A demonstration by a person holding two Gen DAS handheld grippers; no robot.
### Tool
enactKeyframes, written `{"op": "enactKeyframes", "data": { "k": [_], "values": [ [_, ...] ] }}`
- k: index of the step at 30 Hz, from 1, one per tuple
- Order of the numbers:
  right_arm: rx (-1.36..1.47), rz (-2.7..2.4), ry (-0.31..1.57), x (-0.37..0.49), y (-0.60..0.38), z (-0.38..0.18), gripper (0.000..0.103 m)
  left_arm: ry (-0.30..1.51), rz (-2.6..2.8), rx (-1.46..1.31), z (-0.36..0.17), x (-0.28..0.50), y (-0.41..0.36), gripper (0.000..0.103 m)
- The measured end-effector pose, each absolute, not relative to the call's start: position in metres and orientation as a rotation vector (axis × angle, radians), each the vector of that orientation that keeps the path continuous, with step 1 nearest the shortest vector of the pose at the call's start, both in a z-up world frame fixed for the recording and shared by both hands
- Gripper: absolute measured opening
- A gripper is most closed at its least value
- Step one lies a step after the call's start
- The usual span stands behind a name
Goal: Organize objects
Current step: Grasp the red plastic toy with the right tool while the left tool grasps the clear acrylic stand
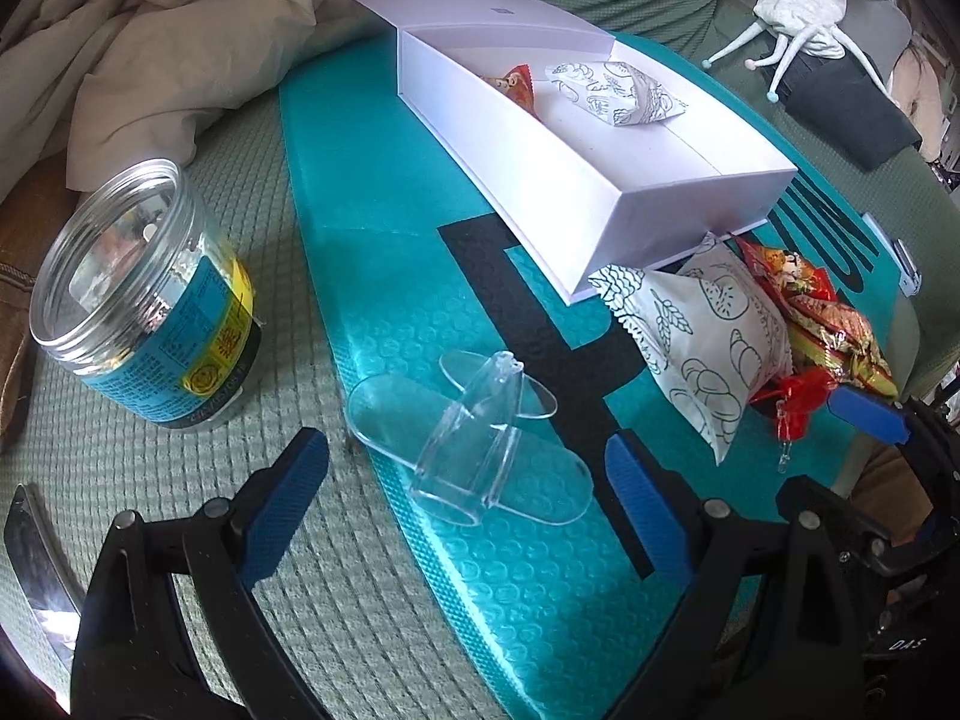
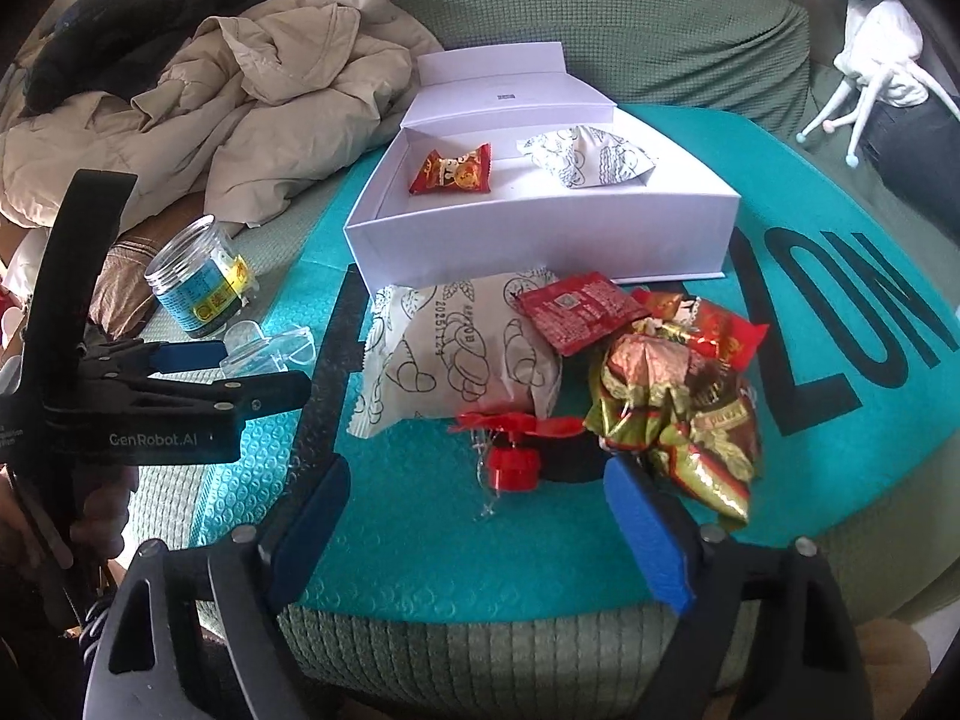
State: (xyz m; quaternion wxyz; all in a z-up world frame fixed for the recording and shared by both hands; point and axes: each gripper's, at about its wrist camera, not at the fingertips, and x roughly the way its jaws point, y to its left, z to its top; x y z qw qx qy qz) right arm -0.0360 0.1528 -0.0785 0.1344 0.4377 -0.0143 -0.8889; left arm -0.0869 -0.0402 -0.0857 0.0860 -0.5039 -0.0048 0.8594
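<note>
Lying on mat: red ornament before the wide-open, empty right gripper, beside snack packets.
Left view only: clear plastic stand between the open, empty left gripper fingers.
Right view only: box interior, two packets.
Surface: teal mat on green sofa.
Surroundings: jar, beige coat.

Bare teal mat lies open before the snack pile; white box blocks behind.
</note>
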Motion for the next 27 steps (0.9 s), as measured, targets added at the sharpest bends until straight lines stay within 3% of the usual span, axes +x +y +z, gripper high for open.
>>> {"op": "enactKeyframes", "data": {
  "k": [4, 7, 11, 17, 20, 21, 22, 27],
  "values": [
    [1.301, -2.560, -0.052, -0.042, 0.155, -0.086, 0.081, 0.037, 2.537, -1.502, -0.090, -0.088, -0.034, 0.093],
    [1.331, -2.550, -0.063, -0.047, 0.156, -0.091, 0.063, 0.072, 2.543, -1.483, -0.091, -0.088, -0.032, 0.094],
    [1.316, -2.543, -0.068, -0.050, 0.157, -0.094, 0.051, 0.098, 2.562, -1.440, -0.091, -0.087, -0.033, 0.093],
    [1.293, -2.531, -0.090, -0.050, 0.159, -0.096, 0.027, 0.279, 2.579, -1.319, -0.084, -0.077, -0.020, 0.077],
    [1.284, -2.523, -0.110, -0.048, 0.160, -0.096, 0.025, 0.284, 2.574, -1.315, -0.084, -0.077, -0.018, 0.074],
    [1.279, -2.521, -0.114, -0.047, 0.161, -0.096, 0.025, 0.264, 2.570, -1.318, -0.084, -0.078, -0.019, 0.068],
    [1.274, -2.517, -0.118, -0.046, 0.161, -0.096, 0.025, 0.239, 2.564, -1.323, -0.084, -0.078, -0.020, 0.054],
    [1.235, -2.479, -0.135, -0.041, 0.160, -0.094, 0.025, 0.240, 2.566, -1.346, -0.084, -0.078, -0.020, 0.053]
  ]
}}
